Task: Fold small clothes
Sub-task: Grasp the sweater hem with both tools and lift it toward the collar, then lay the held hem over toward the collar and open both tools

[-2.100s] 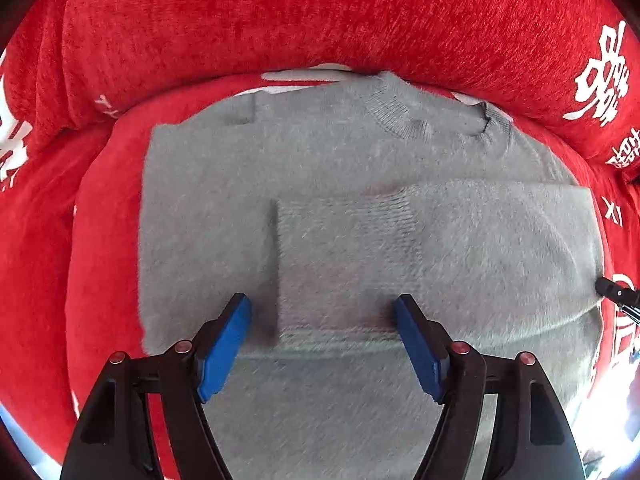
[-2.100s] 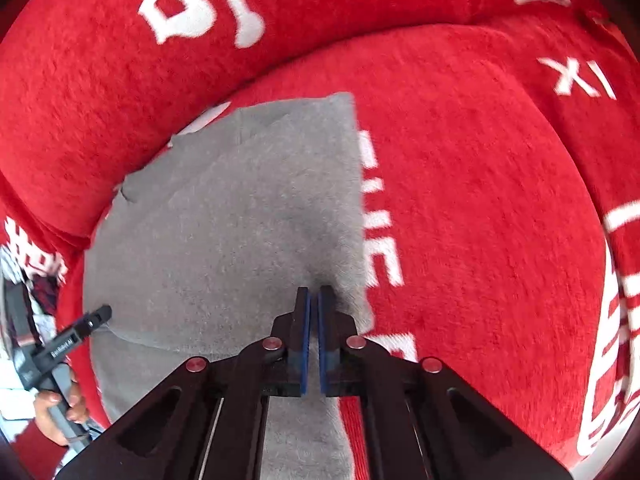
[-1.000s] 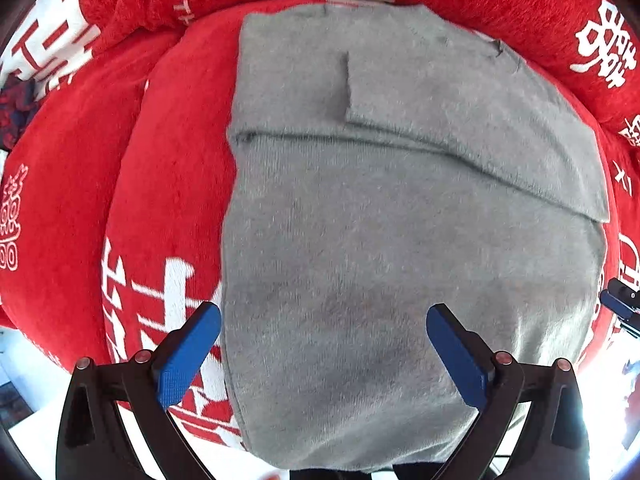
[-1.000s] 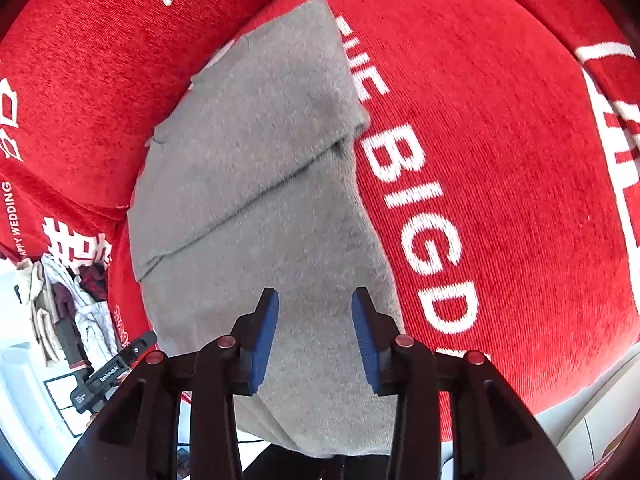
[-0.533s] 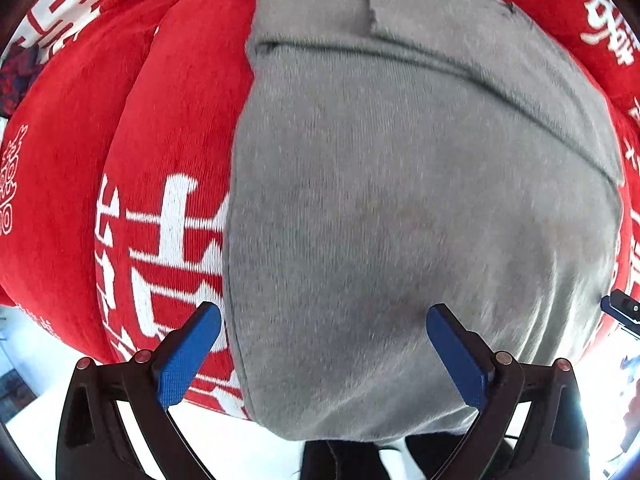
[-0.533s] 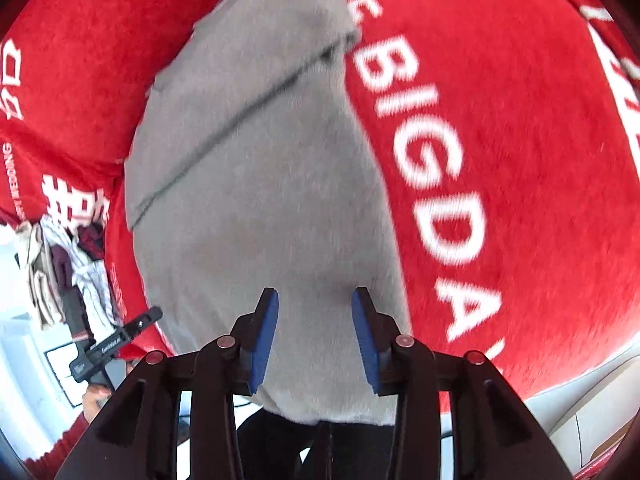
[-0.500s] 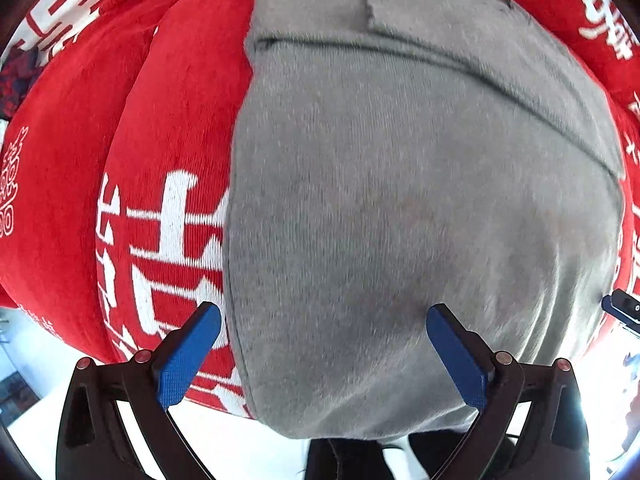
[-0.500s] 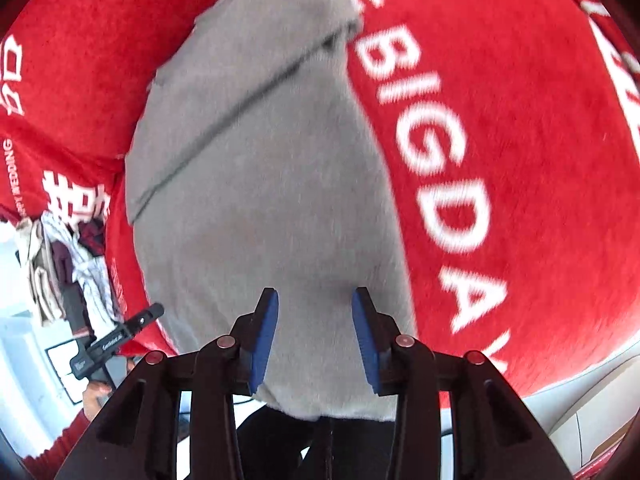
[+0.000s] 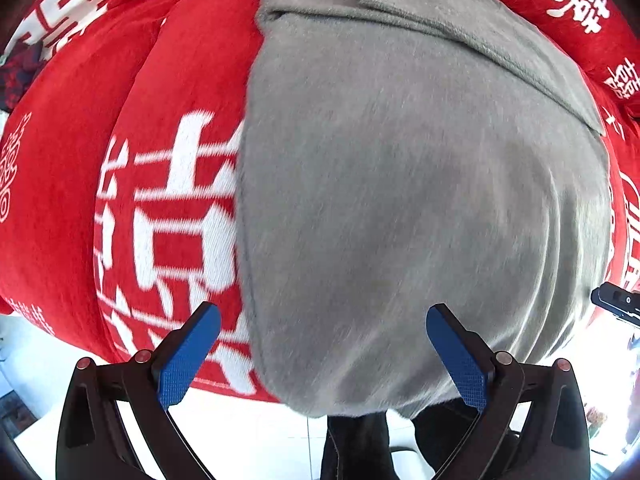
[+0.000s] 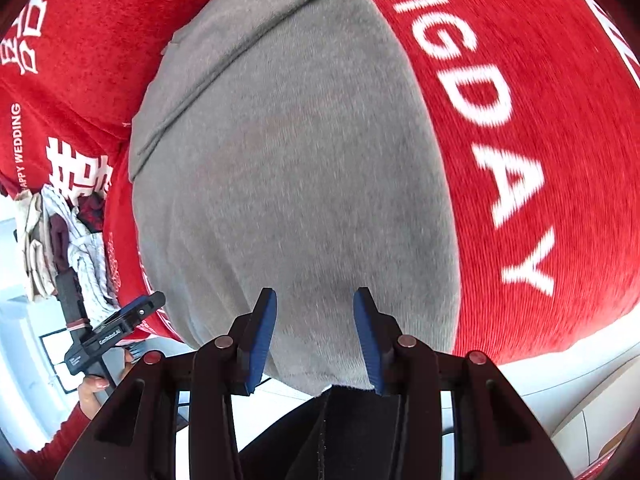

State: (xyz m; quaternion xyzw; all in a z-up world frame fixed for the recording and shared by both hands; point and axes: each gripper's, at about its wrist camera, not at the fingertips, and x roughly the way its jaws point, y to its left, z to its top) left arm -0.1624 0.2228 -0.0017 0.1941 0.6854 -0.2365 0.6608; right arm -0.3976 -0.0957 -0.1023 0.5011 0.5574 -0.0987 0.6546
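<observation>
We hold both grippers unclenched over the grey sweater [image 9: 400, 200] on the red sofa: left gripper [image 9: 323, 344] and right gripper [image 10: 315, 328] straddling its near hem, long axis running away.

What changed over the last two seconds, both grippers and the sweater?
The right gripper, which was shut at the gray sweater's side edge, let go and now stands open. Both grippers drew back from the folded sleeves to the hem at the cushion's near edge. The left gripper spread wider and holds nothing. The sweater stayed flat on the red cushion, sleeves folded.
</observation>
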